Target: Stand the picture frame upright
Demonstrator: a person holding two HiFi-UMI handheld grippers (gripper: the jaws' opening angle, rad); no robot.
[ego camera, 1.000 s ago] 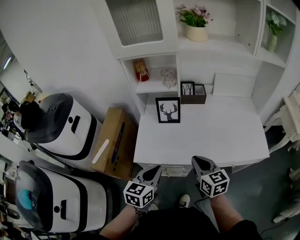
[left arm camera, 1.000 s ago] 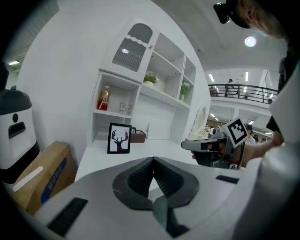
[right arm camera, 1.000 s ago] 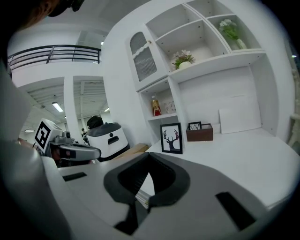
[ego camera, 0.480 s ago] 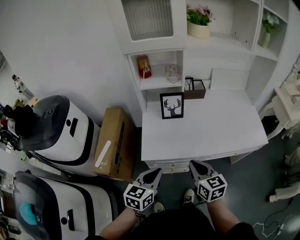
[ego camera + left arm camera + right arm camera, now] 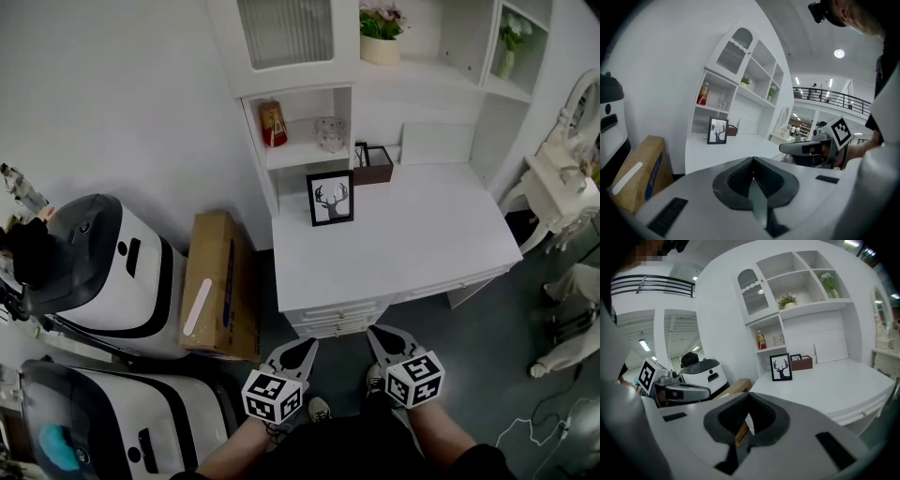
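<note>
The black picture frame (image 5: 331, 198) with a deer print stands upright at the back left of the white desk (image 5: 412, 253); it also shows in the left gripper view (image 5: 717, 130) and the right gripper view (image 5: 781, 367). My left gripper (image 5: 305, 345) and right gripper (image 5: 375, 332) hover side by side over the floor, short of the desk's drawer front and well apart from the frame. Both are shut with nothing between the jaws. Each gripper sees the other: the right gripper (image 5: 806, 148) and the left gripper (image 5: 679, 391).
A brown box (image 5: 380, 167) holding a small frame (image 5: 360, 155) sits behind the deer frame. Shelves above carry a red bottle (image 5: 273, 123), a glass jar (image 5: 329, 133) and a flower pot (image 5: 380, 42). A cardboard box (image 5: 212, 281) and white machines (image 5: 103, 272) stand left of the desk.
Both grippers have drawn back from the desk's front edge, and the desk now looks farther away. The deer frame stays upright in the same spot.
</note>
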